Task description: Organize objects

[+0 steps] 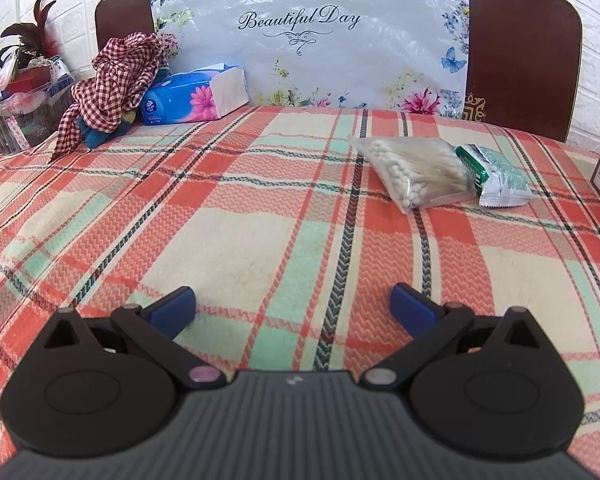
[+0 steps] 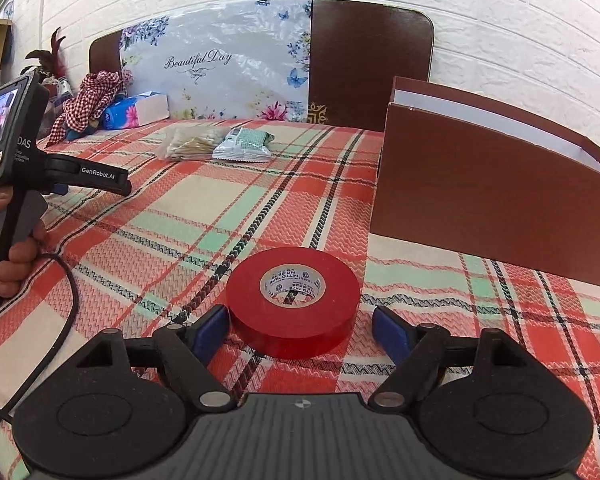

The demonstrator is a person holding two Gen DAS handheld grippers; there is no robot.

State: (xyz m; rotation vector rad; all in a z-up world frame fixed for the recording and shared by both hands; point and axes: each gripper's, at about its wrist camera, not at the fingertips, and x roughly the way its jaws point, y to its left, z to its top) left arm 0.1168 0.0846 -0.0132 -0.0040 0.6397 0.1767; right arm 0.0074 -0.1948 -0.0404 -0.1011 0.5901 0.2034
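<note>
On the plaid bedspread (image 2: 188, 216) nothing appears sorted yet, as far as these views show. Farthest left, the left gripper (image 1: 292, 306) hovers over bare cloth with its jaws spread wide and nothing between them; in the right wrist view a hand (image 2: 16, 256) grips its handle. Toward the headboard, a bag of cotton swabs (image 2: 188, 144) lies touching a green-and-white packet (image 2: 244, 144), both loose and well apart from the container. Nearer, the red tape roll (image 2: 294, 300) lies flat between the wide-open fingers of the right gripper (image 2: 300, 330); the left pad looks just beside the roll, the right pad stands clear, so it is not yet gripped. At right stands the brown box (image 2: 480, 208), open-topped; its inside is mostly hidden. My judgement: the tape is about to be the first item picked, with swabs and packet still left.
</note>
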